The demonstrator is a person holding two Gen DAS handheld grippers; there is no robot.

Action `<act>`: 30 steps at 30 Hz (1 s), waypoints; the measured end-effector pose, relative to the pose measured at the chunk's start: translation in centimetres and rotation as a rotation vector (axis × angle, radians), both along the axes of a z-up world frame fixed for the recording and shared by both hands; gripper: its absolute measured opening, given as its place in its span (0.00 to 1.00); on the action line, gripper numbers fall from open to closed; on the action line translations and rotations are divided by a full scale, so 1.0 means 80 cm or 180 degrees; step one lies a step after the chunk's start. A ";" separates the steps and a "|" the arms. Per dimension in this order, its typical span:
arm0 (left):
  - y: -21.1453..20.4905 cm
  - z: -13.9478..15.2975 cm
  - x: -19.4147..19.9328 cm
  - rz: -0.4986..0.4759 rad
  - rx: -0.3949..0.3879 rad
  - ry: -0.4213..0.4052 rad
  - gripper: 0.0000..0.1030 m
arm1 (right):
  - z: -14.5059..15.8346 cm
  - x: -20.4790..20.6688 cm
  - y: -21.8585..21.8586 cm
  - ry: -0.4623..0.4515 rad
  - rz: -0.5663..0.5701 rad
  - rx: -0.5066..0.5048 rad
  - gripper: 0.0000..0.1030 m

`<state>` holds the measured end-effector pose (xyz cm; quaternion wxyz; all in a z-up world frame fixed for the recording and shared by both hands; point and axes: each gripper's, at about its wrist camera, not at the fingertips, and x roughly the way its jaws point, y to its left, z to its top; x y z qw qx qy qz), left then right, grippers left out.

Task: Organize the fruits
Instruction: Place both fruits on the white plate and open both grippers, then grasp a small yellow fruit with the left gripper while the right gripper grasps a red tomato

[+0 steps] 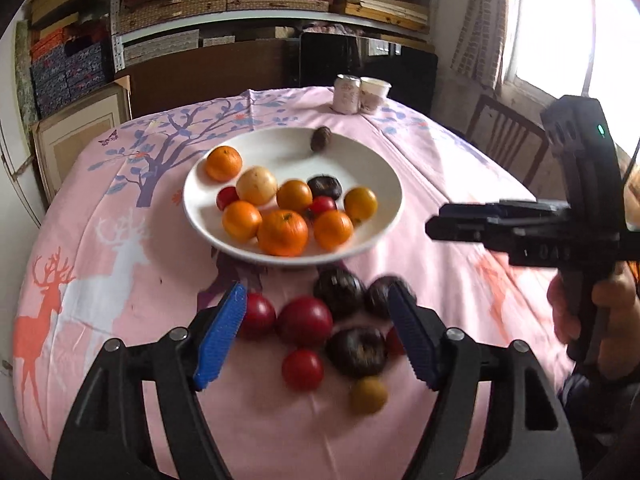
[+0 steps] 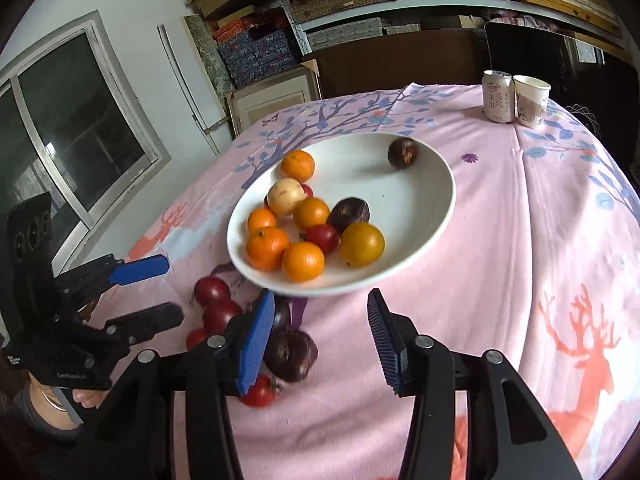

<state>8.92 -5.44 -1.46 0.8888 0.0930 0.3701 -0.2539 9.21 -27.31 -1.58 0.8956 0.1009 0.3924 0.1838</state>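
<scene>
A white plate (image 1: 384,168) (image 2: 432,184) holds several oranges, small red tomatoes, a pale fruit, a yellow fruit and two dark fruits. In front of it on the pink cloth lie loose red tomatoes (image 1: 305,321) (image 2: 211,291), dark purple fruits (image 1: 356,351) (image 2: 290,354) and a small yellow fruit (image 1: 369,394). My left gripper (image 1: 316,336) is open and empty, its fingers hanging over the loose fruit. My right gripper (image 2: 320,344) is open and empty near the plate's front rim; from the left wrist view it (image 1: 452,226) shows at the right.
A drink can (image 1: 346,94) (image 2: 497,96) and a paper cup (image 1: 374,94) (image 2: 530,100) stand at the table's far edge. A wooden chair (image 1: 508,136) stands beyond the right edge. Shelves with boxes line the back wall.
</scene>
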 end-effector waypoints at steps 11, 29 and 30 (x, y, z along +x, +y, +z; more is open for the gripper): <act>-0.026 -0.078 -0.044 -0.0079 0.0392 0.0239 0.33 | -0.037 -0.045 0.007 0.0203 0.0036 0.0085 0.47; 0.025 -0.035 -0.073 0.0087 0.0037 0.0091 0.27 | -0.060 -0.036 0.079 0.0378 0.0466 -0.0120 0.30; 0.025 -0.036 -0.074 0.0083 0.0033 0.0094 0.27 | -0.061 -0.036 0.076 0.0383 0.0462 -0.0068 0.29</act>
